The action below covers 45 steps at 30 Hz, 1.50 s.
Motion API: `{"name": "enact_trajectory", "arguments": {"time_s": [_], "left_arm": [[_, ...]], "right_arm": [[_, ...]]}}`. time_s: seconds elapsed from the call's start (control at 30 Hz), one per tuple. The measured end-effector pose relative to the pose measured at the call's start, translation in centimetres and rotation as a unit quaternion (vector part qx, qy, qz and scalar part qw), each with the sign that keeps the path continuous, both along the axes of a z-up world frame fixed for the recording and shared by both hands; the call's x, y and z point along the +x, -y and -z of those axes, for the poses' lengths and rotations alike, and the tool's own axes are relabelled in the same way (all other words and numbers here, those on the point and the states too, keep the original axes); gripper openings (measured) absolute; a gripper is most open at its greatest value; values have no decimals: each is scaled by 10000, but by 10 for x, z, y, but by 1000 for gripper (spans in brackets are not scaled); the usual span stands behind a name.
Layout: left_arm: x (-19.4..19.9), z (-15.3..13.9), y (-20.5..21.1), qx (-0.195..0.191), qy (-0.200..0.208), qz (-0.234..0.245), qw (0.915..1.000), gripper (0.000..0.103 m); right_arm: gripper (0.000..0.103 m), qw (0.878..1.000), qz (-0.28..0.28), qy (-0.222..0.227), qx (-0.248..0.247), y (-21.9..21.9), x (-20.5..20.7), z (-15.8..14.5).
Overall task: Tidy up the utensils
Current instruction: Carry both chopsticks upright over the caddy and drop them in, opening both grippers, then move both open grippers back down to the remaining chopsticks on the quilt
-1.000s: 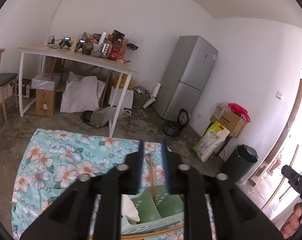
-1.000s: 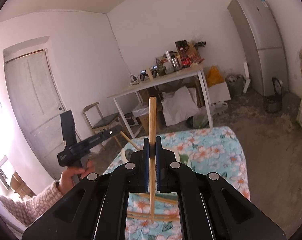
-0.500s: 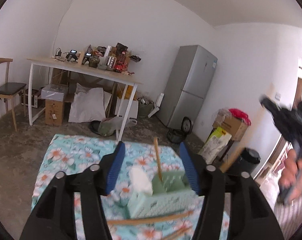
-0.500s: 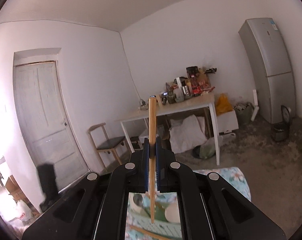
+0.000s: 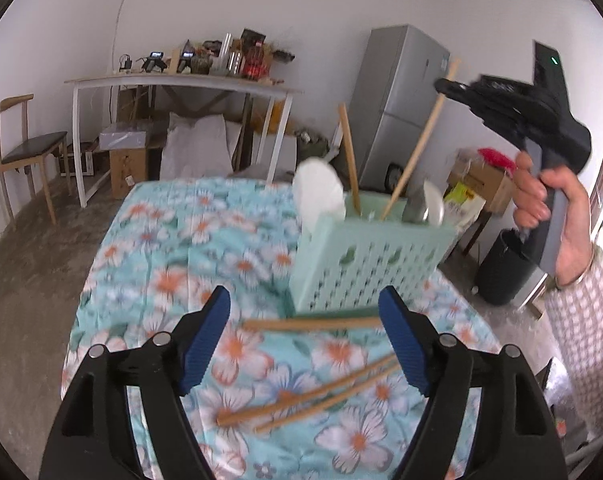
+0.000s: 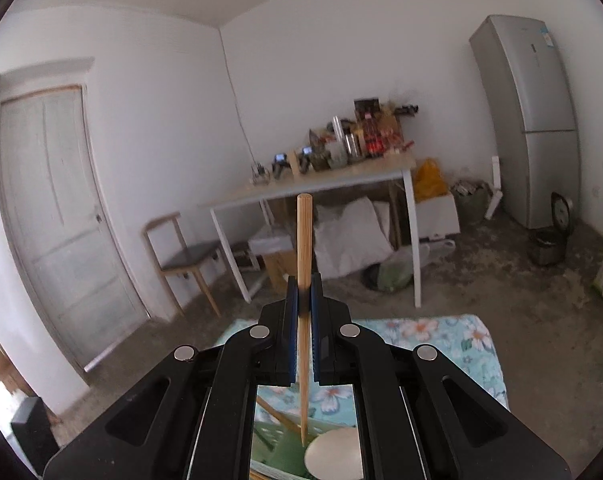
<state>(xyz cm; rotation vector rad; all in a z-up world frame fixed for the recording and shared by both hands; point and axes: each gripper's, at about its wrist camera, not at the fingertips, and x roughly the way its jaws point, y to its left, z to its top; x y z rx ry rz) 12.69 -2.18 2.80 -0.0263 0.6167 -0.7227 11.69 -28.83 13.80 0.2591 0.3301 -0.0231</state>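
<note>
Right now the step in hand looks like dropping chopsticks one by one into the mint-green utensil caddy (image 5: 365, 264) that stands on the floral tablecloth (image 5: 173, 248). The right gripper (image 6: 303, 300) is clamped tight on a single bamboo chopstick (image 6: 303, 248), held nearly upright with its thin tip hanging over the caddy's open top, seen through the gap in the gripper frame; in the left wrist view that same stick already slants into the caddy beside one standing chopstick (image 5: 349, 160). Its next move, as I judge it, calls for a short lowering until the tip is well inside a compartment, then a release. The left gripper (image 5: 305, 340) holds nothing: its jaws have just been opening and now stand wide, hovering above the loose chopsticks on the cloth, with the nearest one (image 5: 309, 324) lying crosswise between the blue pads but untouched. It needs to descend and close on that stick. Counted: three chopsticks lie on the cloth, one against the caddy's foot and two (image 5: 301, 400) side by side nearer the camera; two rise from the caddy, including the gripped one; what look like two white spoons (image 5: 319, 196) and one metal utensil (image 5: 415, 206) also stand in it.
</note>
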Motion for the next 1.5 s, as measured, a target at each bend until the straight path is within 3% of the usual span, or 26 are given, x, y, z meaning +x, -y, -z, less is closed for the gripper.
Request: {"name": "enact_trajectory", "arguments": {"time_s": [0.27,0.4,0.5,0.73,0.97,1.13,1.37,1.5], "left_arm": [[-5,25,9,212,-247,135,9994,76],[-3,26,9,195,-310,121,9993,77],[0,27,5,122,-348,61,9993,78],[1,30,1,106,-412,57,9991,79],[3,34,8,191,-425,205,9987,79],[-2,38,29,430,-320,608,9967,79],[-22,57,80,950,-124,1628,9820,78],[-38,68,112,1423,354,2143,9657,63]], "right_arm": [[9,9974,-27,-709,-134,-5,14,35],[35,9981,150,-599,-54,3,3,23],[42,9988,290,-396,-12,8,-14,10],[49,9981,566,-22,262,22,-75,-5],[49,9940,819,-477,538,29,-118,32],[50,9783,833,-1353,1333,34,-124,97],[50,9361,808,-2500,2339,38,-118,176],[50,9260,779,-2660,2563,40,-120,193]]}}
